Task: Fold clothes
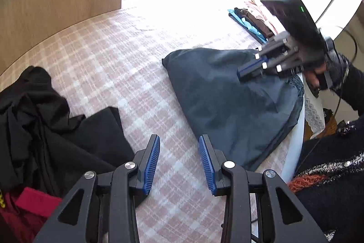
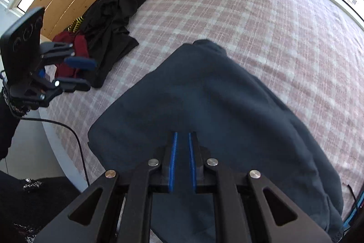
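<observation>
Left hand-held gripper (image 1: 179, 142) gaping above checked bedspread (image 1: 102, 42); dark blue garment (image 1: 227, 101) right, black clothes (image 1: 45, 120) left.

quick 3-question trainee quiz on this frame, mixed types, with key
1. True or false: the left claw is clamped on the black garment.
2. The dark blue garment lies on: A) a bare wooden floor; B) a pink checked bedcover; C) a chair.
3. Fill in: the right claw has its jaws nearly closed just over the ____ garment.

Key:
1. False; its jaws are open over the bedcover, holding nothing.
2. B.
3. Dark blue; whether cloth is pinched cannot be told.
</observation>
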A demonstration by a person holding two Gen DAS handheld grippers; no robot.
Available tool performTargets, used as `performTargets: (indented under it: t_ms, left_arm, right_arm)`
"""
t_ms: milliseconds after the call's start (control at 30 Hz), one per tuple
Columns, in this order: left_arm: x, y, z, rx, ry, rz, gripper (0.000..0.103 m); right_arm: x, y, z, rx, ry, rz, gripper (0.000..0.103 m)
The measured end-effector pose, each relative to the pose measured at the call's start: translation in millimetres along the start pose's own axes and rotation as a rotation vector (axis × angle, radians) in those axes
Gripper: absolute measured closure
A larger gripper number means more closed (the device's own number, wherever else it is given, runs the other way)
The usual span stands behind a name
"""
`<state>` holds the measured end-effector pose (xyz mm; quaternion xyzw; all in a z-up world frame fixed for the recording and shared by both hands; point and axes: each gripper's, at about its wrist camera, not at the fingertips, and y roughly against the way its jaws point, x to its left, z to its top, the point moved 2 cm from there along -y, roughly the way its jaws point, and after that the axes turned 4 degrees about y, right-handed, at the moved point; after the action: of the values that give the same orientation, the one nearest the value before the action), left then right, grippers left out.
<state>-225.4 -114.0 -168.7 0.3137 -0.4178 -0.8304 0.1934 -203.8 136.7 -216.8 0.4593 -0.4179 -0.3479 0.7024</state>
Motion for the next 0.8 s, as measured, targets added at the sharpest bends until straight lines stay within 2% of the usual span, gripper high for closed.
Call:
performTargets:
  t_ms: [100,133,167,233,300,333,400,533,600,667,700,733,767,800]
  left_arm:
    - [-7.6,-26.9,30.5,0.026,-0.022,-0.077,0.068]
    - [-13.8,-39.5,33.6,0.057,-0.060,-0.079,0.068]
    - [-18.1,-51.1,34.0,0.094,-0.093,-0.037,0.068]
    - [-16.9,-64.1,29.3,0.171,-0.061,-0.038,0.068]
    - [-9.1,-65.8,20.9,0.214,0.040,-0.091,0.066]
    - [-4.9,-66.0,16.5,0.233,0.089,-0.106,0.062]
    - [-1.6,-65.6,7.2,0.263,0.148,-0.123,0.060]
    - [-8.2,-74.8,5.0,0.291,0.201,-0.154,0.055]
    - [-12.9,-79.4,5.1,0.305,0.226,-0.168,0.054]
    - [-22.2,-83.8,8.2,0.307,0.195,-0.158,0.055]
    - [-26.8,-85.9,9.8,0.308,0.179,-0.152,0.063]
    - [-29.8,-85.3,12.3,0.292,0.163,-0.147,0.087]
    - [-32.7,-84.7,14.8,0.277,0.148,-0.141,0.099]
    - [-33.7,-83.0,17.6,0.261,0.148,-0.150,0.100]
  right_arm:
    - [24.3,-28.1,-41.1,0.049,0.023,0.003,0.092]
    - [24.1,-19.2,-46.7,0.024,-0.003,0.017,0.092]
    - [23.9,-10.4,-52.4,0.000,-0.028,0.031,0.092]
    - [16.0,16.7,-66.5,-0.095,-0.111,0.046,0.092]
    - [-0.2,46.1,-88.6,-0.190,-0.215,-0.012,0.091]
    - [-6.8,51.5,-99.3,-0.204,-0.254,-0.061,0.090]
    - [-15.3,46.1,-118.8,-0.173,-0.301,-0.129,0.089]
    - [-15.3,11.9,-146.3,0.004,-0.323,-0.185,0.089]
    - [-8.6,18.9,-149.4,-0.007,-0.298,-0.236,0.089]
    - [-7.5,29.8,-153.5,-0.044,-0.333,-0.257,0.089]
    - [-7.5,35.3,-155.7,-0.063,-0.353,-0.266,0.089]
    - [-9.7,40.8,-158.6,-0.085,-0.382,-0.273,0.089]
    - [-12.2,46.1,-161.5,-0.108,-0.411,-0.282,0.089]
    - [-16.3,50.6,-164.9,-0.132,-0.444,-0.302,0.089]
